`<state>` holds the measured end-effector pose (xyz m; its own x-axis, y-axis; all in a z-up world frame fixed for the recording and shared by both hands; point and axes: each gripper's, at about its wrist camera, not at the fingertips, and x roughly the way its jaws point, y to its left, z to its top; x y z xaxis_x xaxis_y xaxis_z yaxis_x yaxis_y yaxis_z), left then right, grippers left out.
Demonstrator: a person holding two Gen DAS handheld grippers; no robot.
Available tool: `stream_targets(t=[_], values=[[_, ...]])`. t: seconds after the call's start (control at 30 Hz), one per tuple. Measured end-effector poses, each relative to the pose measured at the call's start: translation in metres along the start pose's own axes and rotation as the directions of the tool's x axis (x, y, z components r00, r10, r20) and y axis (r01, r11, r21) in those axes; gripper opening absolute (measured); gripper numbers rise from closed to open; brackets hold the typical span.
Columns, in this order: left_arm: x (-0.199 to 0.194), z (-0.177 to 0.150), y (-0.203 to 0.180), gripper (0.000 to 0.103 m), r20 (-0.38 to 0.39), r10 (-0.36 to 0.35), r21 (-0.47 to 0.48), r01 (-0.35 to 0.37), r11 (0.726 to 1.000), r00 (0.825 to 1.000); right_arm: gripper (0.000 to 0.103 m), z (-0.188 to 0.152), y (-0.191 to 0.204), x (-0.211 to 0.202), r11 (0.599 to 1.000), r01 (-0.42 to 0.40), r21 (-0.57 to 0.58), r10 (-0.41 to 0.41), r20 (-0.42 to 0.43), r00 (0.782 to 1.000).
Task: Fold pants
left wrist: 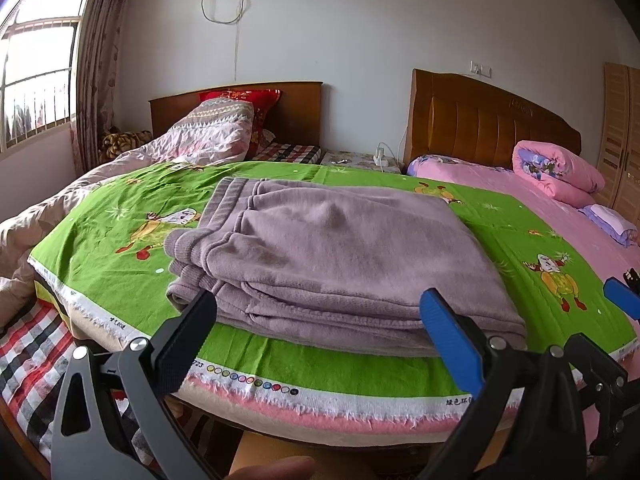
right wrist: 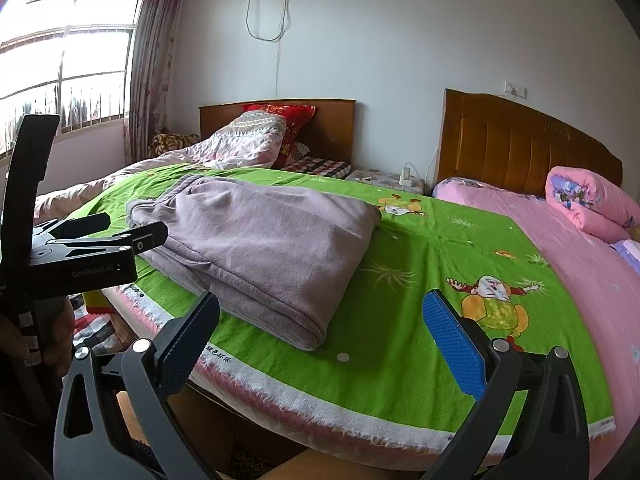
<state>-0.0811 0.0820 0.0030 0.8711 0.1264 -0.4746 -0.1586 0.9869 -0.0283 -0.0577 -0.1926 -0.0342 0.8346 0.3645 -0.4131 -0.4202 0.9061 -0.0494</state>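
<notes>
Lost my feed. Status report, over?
Left gripper open, right gripper open, both empty. Pants folded on green sheet. Nothing in the way.

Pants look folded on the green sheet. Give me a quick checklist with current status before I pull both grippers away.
1. Pants folded into a compact stack: ok.
2. Stack lies fully on the green sheet, not over the edge: ok.
3. Left gripper open, fingers either side of the stack's near edge, not clamping: ok.
4. Right gripper open, empty: ok.
5. Cloth snagged on a left finger: cannot tell.
6. Far side of the stack aligned: cannot tell.
</notes>
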Motion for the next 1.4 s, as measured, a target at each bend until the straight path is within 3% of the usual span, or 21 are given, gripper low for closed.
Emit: stream_targets(t=[1.07,1.4], values=[[-0.0022,-0.0004,-0.0036,0.102,0.009,0.035,0.039,-0.036,0.999,0.999,0.099,-0.0022,0.0001,0.0006,1.0,-0.006,0.002,0.006,-0.008,1.0],[0.0025,-0.0016,0.0045,0.102,-0.019,0.065,0.002,-0.065,0.998,0.998,0.099,-0.0043,0.0005,-0.0009,1.0,-0.004,0.012,0.005,-0.005,1.0]])
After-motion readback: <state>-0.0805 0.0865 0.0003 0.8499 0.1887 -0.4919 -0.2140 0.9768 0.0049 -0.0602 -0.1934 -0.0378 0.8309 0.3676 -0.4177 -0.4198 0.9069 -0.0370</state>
